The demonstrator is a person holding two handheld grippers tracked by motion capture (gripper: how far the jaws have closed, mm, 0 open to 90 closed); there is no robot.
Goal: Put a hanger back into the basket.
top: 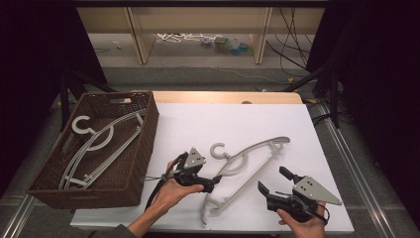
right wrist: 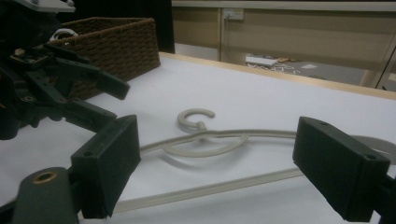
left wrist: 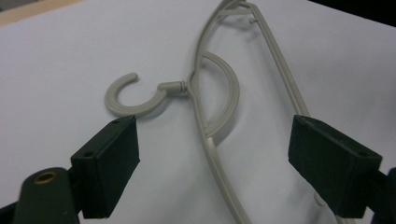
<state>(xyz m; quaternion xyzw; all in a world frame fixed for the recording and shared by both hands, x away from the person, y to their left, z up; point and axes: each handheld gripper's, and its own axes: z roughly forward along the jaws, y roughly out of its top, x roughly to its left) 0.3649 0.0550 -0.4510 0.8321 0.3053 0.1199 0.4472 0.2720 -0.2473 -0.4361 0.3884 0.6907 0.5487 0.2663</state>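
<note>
A pale grey plastic hanger (top: 257, 147) lies flat on the white tabletop (top: 198, 124), its hook toward the basket. My left gripper (top: 210, 171), held in a hand, sits just left of the hanger's middle. In the left gripper view the gripper (left wrist: 212, 135) is open, its jaws spread on either side of the hanger (left wrist: 175, 87) without touching it. My right gripper (top: 272, 178) is open near the front right, pointing at the hanger's lower bar. In the right gripper view the gripper (right wrist: 215, 158) has the hanger (right wrist: 210, 135) lying beyond it, with nothing between its jaws.
A brown wicker basket (top: 148, 129) stands at the table's left and holds more grey hangers (top: 99, 144). From the right gripper view, the basket (right wrist: 112, 42) and the left gripper (right wrist: 119, 103) are at the left. Beyond the table's far edge are wooden shelf legs and cables on the floor.
</note>
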